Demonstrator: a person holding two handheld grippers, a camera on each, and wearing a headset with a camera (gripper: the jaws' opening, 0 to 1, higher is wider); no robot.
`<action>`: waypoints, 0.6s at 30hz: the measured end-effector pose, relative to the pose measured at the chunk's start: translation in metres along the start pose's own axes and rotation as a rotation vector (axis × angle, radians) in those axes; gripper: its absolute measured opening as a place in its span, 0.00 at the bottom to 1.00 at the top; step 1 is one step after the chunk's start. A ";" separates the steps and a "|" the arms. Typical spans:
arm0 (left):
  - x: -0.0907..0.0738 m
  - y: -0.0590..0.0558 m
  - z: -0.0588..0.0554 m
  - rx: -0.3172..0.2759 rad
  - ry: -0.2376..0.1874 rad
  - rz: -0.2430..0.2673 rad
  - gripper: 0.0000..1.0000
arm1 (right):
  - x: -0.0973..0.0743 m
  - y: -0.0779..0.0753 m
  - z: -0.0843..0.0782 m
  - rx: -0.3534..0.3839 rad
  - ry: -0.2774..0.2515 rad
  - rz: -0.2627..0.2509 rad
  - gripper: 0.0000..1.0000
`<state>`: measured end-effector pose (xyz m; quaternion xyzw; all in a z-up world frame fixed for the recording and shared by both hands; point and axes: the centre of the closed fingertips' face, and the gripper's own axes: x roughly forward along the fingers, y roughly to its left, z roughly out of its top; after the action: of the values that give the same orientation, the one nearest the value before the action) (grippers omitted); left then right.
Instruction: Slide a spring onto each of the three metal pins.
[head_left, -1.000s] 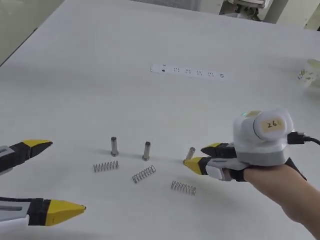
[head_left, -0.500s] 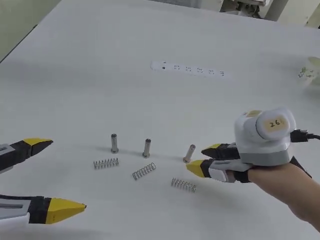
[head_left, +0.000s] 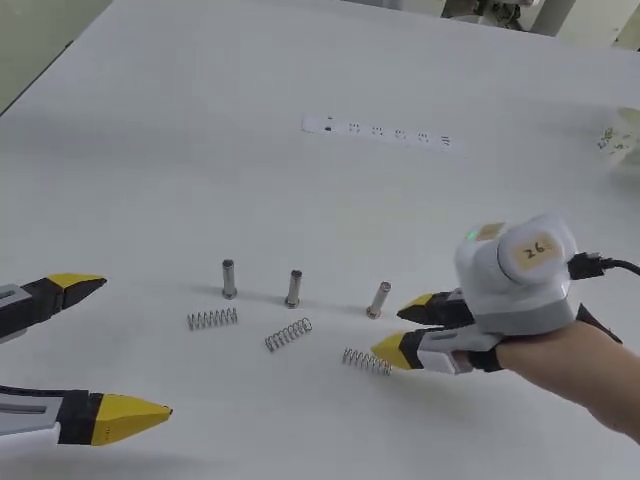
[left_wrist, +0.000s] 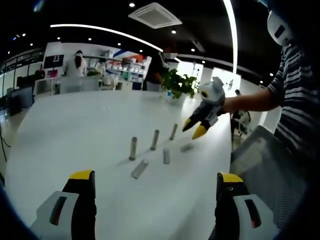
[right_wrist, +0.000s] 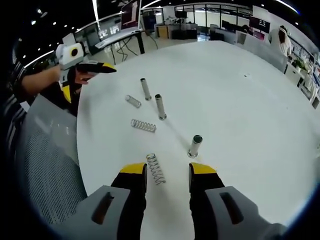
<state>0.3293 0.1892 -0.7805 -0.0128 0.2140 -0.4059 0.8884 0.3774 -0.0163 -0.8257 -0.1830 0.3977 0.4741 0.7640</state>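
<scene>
Right claw (head_left: 390, 332), jaws narrowly parted and empty, has shifted from beside the rightmost pin (head_left: 380, 299) to straddle the nearest spring (head_left: 366, 361) on the table (head_left: 300, 60) (a pickup seems imminent). Left claw (head_left: 135, 348) gapes wide, idle. All three pins (head_left: 294, 288) stand bare.

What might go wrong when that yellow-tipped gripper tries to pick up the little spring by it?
The right gripper is open right at the nearest spring, which lies loose on the smooth table: closing jaws might roll or flick it away. The nearest pin stands just beside one jaw; a brush could topple it if it is not fixed.
</scene>
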 end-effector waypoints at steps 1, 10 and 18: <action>0.000 0.000 0.000 -0.001 0.000 0.000 0.98 | 0.001 0.002 -0.001 -0.007 0.004 0.011 0.32; 0.001 -0.002 -0.002 0.000 0.005 -0.002 0.98 | 0.008 0.014 -0.012 -0.182 0.097 0.039 0.30; 0.001 -0.002 -0.003 0.003 0.006 -0.001 0.98 | 0.014 0.017 -0.014 -0.245 0.117 0.056 0.26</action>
<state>0.3278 0.1877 -0.7831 -0.0105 0.2162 -0.4066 0.8876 0.3599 -0.0098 -0.8435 -0.2912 0.3857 0.5286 0.6979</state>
